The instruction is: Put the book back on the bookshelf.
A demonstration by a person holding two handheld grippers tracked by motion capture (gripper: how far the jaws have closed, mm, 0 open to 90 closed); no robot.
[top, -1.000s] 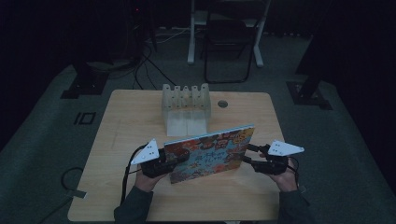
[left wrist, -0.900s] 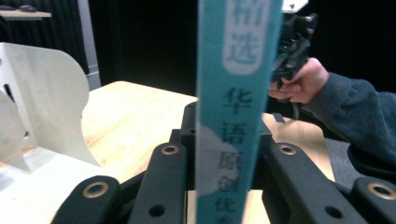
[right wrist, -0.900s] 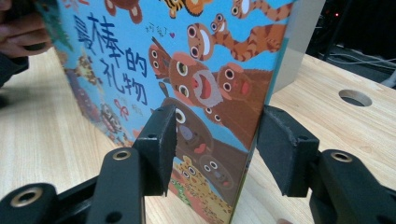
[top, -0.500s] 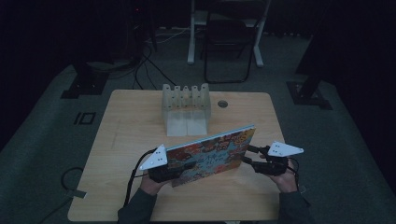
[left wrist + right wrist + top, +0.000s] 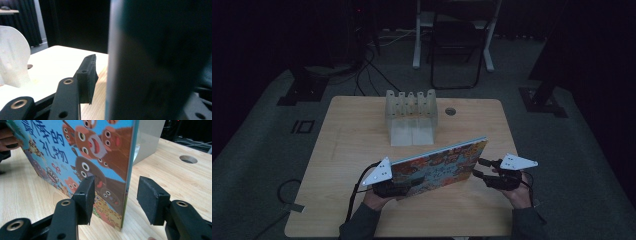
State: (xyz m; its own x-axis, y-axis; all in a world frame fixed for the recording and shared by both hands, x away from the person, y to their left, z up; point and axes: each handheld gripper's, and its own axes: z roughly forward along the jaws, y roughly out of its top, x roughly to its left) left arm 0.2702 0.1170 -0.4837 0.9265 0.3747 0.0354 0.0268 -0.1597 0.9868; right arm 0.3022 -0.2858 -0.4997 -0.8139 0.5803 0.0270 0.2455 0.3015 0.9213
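Book point(image 5: 100, 157) edge upright between right gripper's point(image 5: 113, 200) parted jaws, untouched.

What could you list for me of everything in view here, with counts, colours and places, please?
Picture book: one, colourful cartoon-animal cover with blue edge, standing tilted on its edge at the table's near middle.
Slotted rack: one, whitish, at the table's far middle.
Table: one, light wood, with a round hole near its far edge.
Chair: one, dark, on the floor beyond the table.
Cables: several, dark, on the grey floor at far left.
Left gripper: one, black, at the book's left end; its jaws have just been opening, the book between them.
Right gripper: one, black, jaws open around the book's right edge, not pressing.
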